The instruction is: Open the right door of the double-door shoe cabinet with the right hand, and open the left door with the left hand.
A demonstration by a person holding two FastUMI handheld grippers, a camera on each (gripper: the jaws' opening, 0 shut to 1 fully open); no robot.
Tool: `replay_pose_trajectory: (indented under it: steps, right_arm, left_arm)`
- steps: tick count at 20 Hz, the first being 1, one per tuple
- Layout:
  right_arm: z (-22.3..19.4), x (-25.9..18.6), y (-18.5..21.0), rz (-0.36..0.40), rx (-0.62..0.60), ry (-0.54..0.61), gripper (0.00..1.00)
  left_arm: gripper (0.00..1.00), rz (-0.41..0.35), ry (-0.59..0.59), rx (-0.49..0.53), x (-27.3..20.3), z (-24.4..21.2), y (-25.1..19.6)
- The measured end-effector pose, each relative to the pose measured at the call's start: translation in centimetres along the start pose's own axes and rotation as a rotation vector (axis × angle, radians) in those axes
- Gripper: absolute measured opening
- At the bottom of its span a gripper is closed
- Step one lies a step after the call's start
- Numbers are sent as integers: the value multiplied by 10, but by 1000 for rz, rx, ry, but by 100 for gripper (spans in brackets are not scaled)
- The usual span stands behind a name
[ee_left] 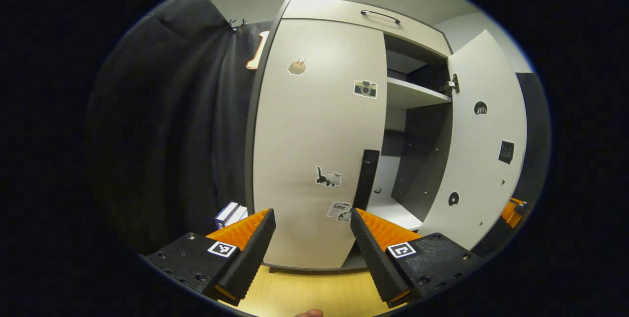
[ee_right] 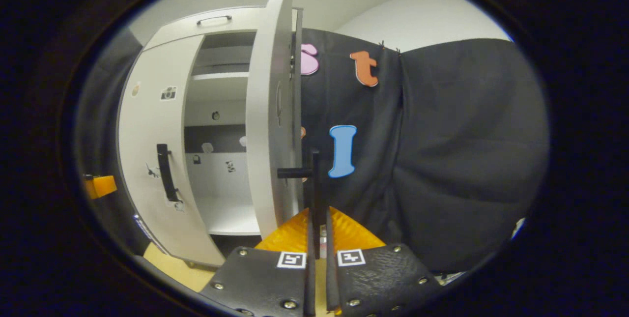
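My left gripper hangs in front of the shoe cabinet, aimed at the lower half of the left door, and I see its jaws spread wide with nothing between them. The left door lies flat and closed across the cabinet front, its long axis running top to bottom. Its dark bar handle stands upright near the door's inner edge, just above my right-hand finger, apart from it. Stickers dot the door face, among them a cat and a camera.

The right door is swung well out, showing its inner face; beyond it the inside shelf and the lower cabinet floor are in sight. The cabinet stands on a pale wooden floor.

In the right gripper view, my right gripper sits at the outer side of that open right door, which I see nearly edge-on, its long axis vertical. The jaws are drawn nearly together on the door's dark handle, the upright bar running between the two fingers, and both appear to press on it. The left gripper's orange body peeps in at the far left of this view, near the closed left door.
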State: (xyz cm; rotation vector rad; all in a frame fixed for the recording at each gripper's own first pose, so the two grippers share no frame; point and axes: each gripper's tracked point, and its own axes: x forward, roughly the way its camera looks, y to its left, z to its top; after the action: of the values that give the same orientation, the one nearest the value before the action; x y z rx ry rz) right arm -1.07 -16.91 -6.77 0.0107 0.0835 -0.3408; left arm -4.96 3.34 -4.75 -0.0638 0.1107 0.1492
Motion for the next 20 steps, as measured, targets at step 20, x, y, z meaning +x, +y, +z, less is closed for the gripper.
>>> replay_pose_trajectory:
  steps: [20]
  right_arm:
    - [1,11,-42,149,23,25,41]
  left_arm:
    - [96,-15,38,50,19,-10,-39]
